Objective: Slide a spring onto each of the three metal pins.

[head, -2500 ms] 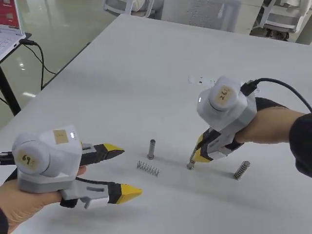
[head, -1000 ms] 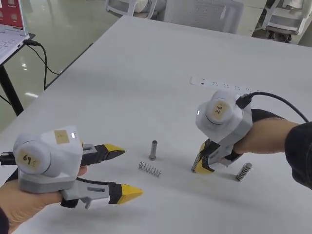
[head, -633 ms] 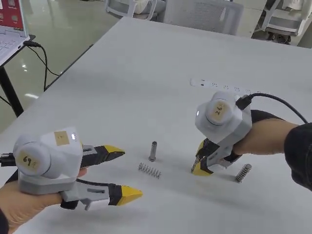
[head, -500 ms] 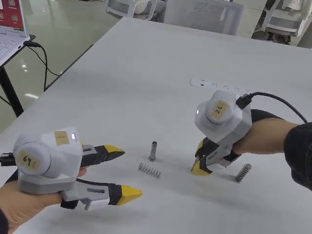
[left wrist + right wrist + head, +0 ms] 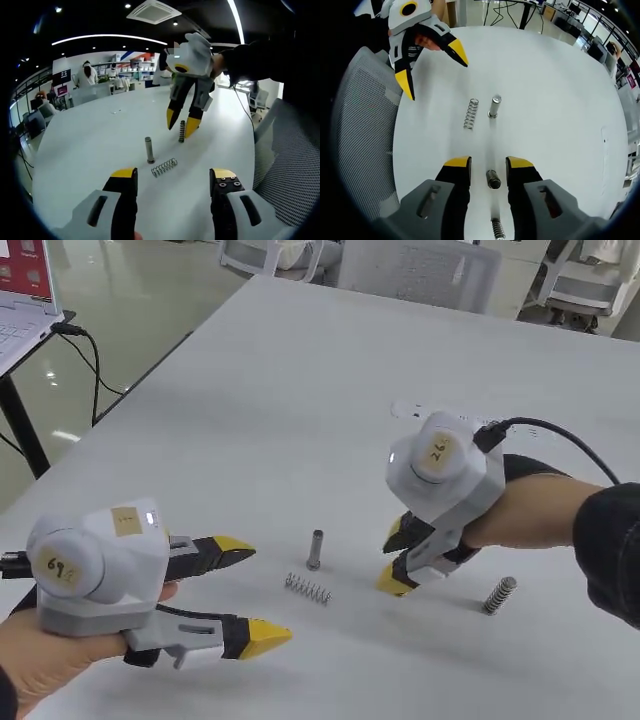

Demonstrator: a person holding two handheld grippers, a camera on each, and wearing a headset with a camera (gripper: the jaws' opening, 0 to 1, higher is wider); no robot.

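Table (image 5: 300, 390) broad, bare; left edge well clear of work. Right gripper (image 5: 393, 558) empty, jaws slightly apart astride sprung pin (image 5: 493, 179); half second back, jaws shut there. Left gripper (image 5: 255, 590) wide open, empty, facing loose spring (image 5: 307, 588) and bare pin (image 5: 315, 548). Second sprung pin (image 5: 498, 593) beside right gripper.

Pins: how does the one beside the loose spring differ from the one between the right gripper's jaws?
The bare pin shows smooth metal; the sprung pin is wrapped in coils. The bare pin stands clear beside the loose spring; the sprung pin sits between the open jaws of the right gripper. Both stand upright on the table.
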